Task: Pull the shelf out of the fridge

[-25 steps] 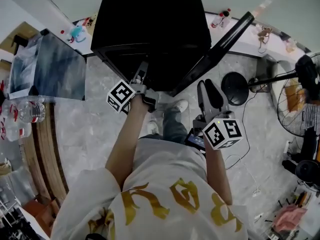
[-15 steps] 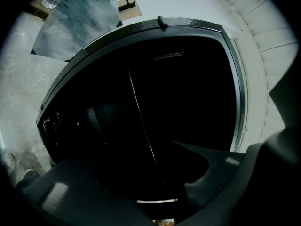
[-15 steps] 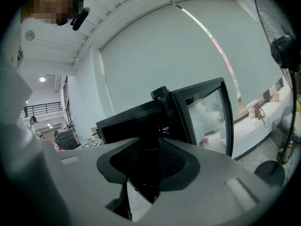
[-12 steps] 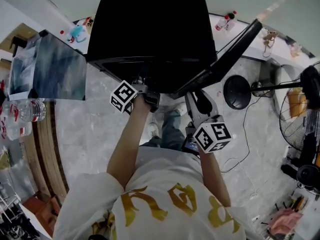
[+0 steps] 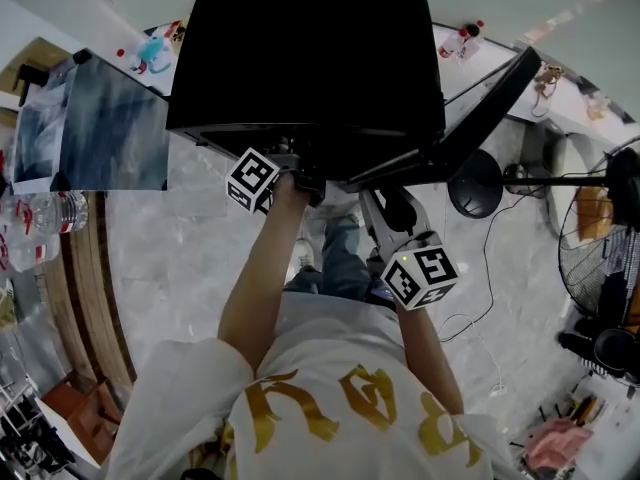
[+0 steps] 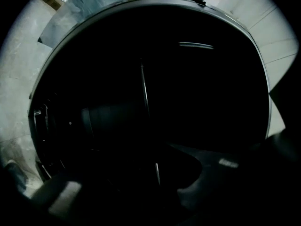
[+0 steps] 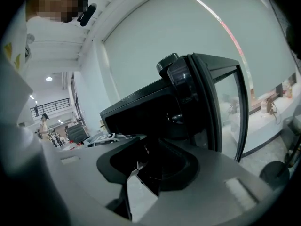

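The black fridge (image 5: 300, 58) fills the top of the head view, its door (image 5: 480, 108) swung open to the right. My left gripper (image 5: 298, 176) reaches into the fridge's mouth, its jaws hidden under the top edge. In the left gripper view the inside (image 6: 94, 121) is almost black. A thin shelf wire (image 6: 145, 88) runs down between the dim fingers of the left gripper (image 6: 157, 187). My right gripper (image 5: 385, 203) points up at the underside of the door, jaws together and empty. In its own view the right gripper (image 7: 141, 173) faces the fridge (image 7: 141, 112) and the door's edge (image 7: 207, 102).
A glass-topped table (image 5: 110, 128) and water bottles (image 5: 40, 218) stand to the left. A round stand base (image 5: 475, 183), a fan (image 5: 600, 218) and floor cables (image 5: 480, 308) lie to the right. The person's feet (image 5: 330, 248) stand before the fridge.
The left gripper has gone further in under the fridge's top edge. The right gripper has moved left and closer to the open door.
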Demonstrator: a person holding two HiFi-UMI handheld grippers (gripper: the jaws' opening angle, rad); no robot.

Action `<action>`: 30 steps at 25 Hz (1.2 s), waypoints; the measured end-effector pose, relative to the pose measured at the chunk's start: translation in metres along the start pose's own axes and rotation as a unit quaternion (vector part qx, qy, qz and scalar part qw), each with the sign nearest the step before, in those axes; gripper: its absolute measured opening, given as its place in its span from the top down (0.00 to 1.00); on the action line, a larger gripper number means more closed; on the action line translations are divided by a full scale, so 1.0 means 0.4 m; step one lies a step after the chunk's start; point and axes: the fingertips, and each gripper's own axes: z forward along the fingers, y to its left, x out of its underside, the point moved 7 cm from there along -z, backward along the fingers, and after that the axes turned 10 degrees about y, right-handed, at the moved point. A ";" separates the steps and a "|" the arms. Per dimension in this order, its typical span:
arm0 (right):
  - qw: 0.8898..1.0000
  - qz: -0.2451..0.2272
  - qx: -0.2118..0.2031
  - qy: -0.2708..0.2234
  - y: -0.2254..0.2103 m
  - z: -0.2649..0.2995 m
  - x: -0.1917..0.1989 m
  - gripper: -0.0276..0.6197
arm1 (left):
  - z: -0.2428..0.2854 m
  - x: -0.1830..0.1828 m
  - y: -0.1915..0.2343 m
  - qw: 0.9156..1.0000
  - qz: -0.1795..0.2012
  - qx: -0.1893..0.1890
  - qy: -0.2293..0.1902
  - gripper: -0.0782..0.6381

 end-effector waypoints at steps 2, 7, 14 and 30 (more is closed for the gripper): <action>1.000 0.002 -0.006 0.001 0.000 0.001 0.000 0.75 | 0.013 -0.005 0.000 1.000 0.001 0.023 -0.005 0.86; 1.000 0.003 -0.008 -0.003 -0.005 -0.006 -0.003 0.76 | 0.011 0.002 0.006 0.999 -0.010 0.045 -0.012 0.87; 1.000 -0.001 -0.001 -0.014 0.004 -0.030 -0.003 0.78 | -0.043 0.027 0.007 0.999 -0.007 0.047 -0.004 0.86; 0.999 -0.001 0.016 -0.034 0.025 -0.081 0.019 0.79 | -0.160 0.092 0.013 0.999 -0.018 0.048 0.007 0.86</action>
